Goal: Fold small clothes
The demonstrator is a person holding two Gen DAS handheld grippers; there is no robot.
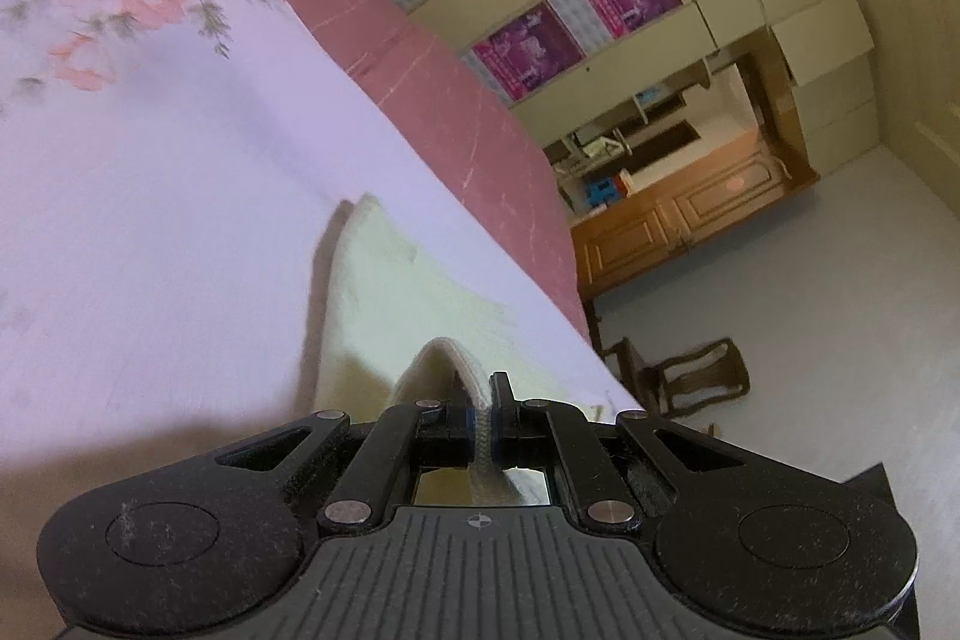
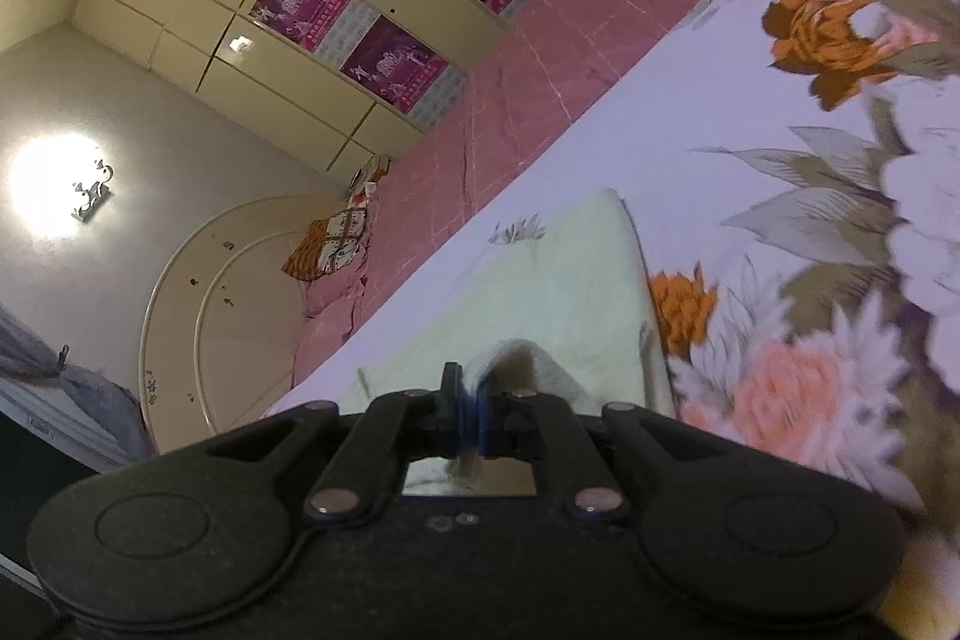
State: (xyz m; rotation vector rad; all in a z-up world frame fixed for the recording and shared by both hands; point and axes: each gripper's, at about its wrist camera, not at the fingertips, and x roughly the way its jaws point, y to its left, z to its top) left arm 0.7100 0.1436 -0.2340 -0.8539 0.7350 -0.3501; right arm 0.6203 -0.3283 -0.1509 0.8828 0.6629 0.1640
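Note:
A small cream knitted garment [image 1: 396,292] lies on the flowered lilac bedsheet [image 1: 180,172], close to the bed's edge. My left gripper [image 1: 480,400] is shut on a ribbed edge of that garment, which arches up just ahead of the fingertips. In the right wrist view the same pale garment [image 2: 558,268] spreads over the bedsheet [image 2: 750,130]. My right gripper [image 2: 471,388] is shut on another edge of it, and a fold of cloth bulges beside the right finger. Both held edges sit lifted a little above the flat part.
A pink quilt [image 1: 432,88] runs along the bed's far side, with patterned pillows [image 2: 336,244] at the rounded headboard [image 2: 198,292]. Cream wardrobes with purple posters [image 1: 528,52] line the wall. A wooden cabinet [image 1: 678,214] and a tipped wooden stool [image 1: 684,376] stand on the floor.

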